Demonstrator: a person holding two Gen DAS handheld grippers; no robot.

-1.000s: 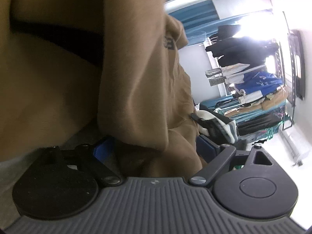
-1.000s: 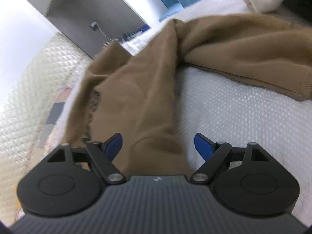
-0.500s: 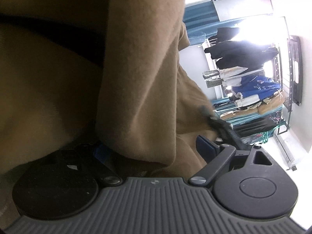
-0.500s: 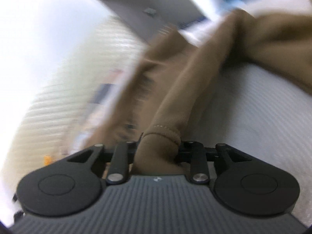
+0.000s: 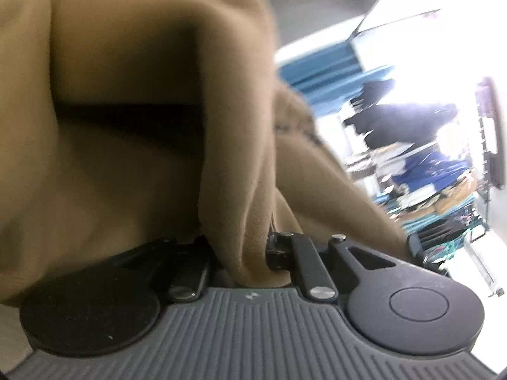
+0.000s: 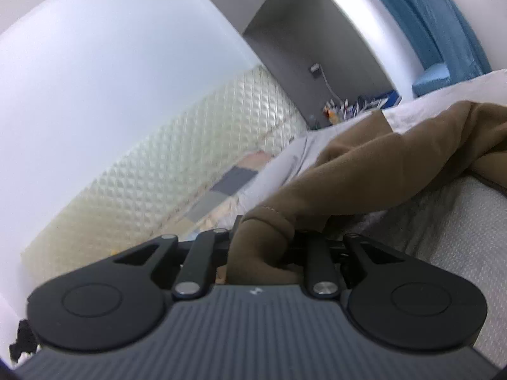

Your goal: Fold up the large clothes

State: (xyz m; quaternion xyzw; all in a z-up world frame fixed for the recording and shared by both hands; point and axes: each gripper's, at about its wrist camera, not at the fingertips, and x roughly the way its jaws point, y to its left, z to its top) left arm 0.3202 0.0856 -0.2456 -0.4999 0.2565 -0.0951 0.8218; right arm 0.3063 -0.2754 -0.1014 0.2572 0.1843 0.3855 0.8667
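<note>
- The sweater (image 6: 364,171) is a soft, matte tan knit, thick enough to hold rounded folds; it trails from the right gripper (image 6: 263,247) across the bed (image 6: 459,228) in a long, rope-like bunch.
- Its end by the right gripper is a cuff, with a stitched band and a rounded lip, squeezed between the gripper's black fingers, which are drawn in tight on the cloth.
- The left gripper (image 5: 247,253) is likewise clamped on a thick pleat of the same sweater (image 5: 126,158), which fills most of the left wrist view in blurred, heavy drapes with deep shadowed creases.
- Both gripper bodies are ribbed grey plastic with smooth round black discs at each side and metal pivot pins.
- The bed has a fine, bumpy woven cover in pale grey-white.
- A quilted headboard (image 6: 164,171) with a raised diamond pattern, cream and slightly glossy, stands behind the bed.
- Blue curtains (image 6: 443,25) hang in straight pleats at the far wall.
- Dark and blue clothes (image 5: 421,145) hang blurred beyond the left gripper.
</note>
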